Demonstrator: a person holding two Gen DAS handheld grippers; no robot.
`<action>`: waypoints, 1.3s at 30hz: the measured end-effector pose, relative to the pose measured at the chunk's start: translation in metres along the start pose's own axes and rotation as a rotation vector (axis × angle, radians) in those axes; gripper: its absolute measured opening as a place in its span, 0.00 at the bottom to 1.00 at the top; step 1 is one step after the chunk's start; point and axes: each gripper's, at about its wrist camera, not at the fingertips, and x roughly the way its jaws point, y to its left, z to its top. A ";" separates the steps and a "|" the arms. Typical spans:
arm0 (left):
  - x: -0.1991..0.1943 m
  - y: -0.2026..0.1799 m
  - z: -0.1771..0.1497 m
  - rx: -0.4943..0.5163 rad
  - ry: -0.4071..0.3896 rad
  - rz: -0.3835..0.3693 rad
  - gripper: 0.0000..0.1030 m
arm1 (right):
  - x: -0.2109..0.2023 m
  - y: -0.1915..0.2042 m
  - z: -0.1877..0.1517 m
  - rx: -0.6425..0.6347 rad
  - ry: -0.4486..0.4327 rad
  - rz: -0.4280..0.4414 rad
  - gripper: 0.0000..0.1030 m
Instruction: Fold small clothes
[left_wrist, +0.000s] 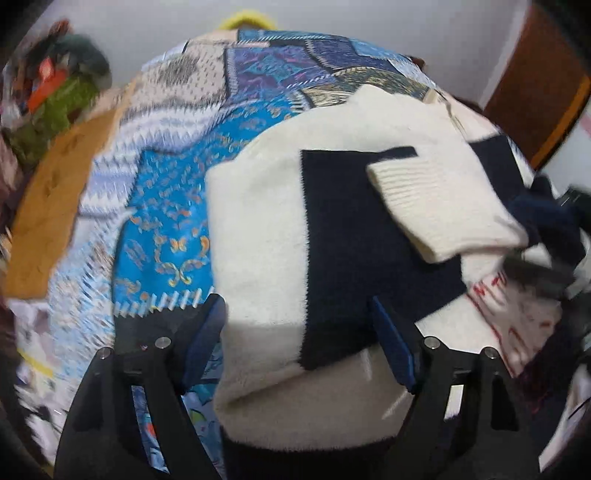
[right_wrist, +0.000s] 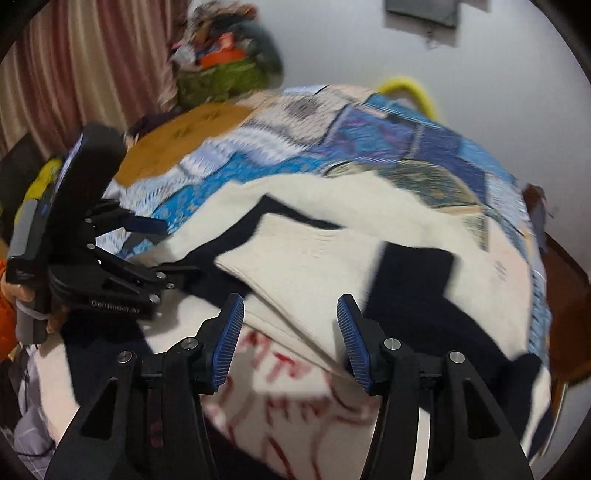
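Now the cream and navy sweater (left_wrist: 295, 229) lies on the patchwork bedspread (left_wrist: 177, 206), with its ribbed sleeve (left_wrist: 436, 206) folded across the front. Your left gripper (left_wrist: 299, 343) stands wide above the near edge and holds nothing. Your right gripper (right_wrist: 291, 339) is partly open over the sleeve, also empty. Before the next fold, I think you should flatten the sleeve first, then take the hem with both grippers evenly.
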 end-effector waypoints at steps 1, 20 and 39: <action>0.003 0.006 0.000 -0.033 0.009 -0.025 0.80 | 0.010 0.004 0.003 -0.018 0.016 0.000 0.47; 0.008 0.008 -0.007 -0.050 -0.023 0.033 0.87 | -0.033 -0.098 -0.044 0.353 -0.050 -0.171 0.06; -0.002 0.000 -0.007 -0.011 -0.037 0.130 0.87 | -0.084 -0.174 -0.144 0.666 -0.030 -0.163 0.11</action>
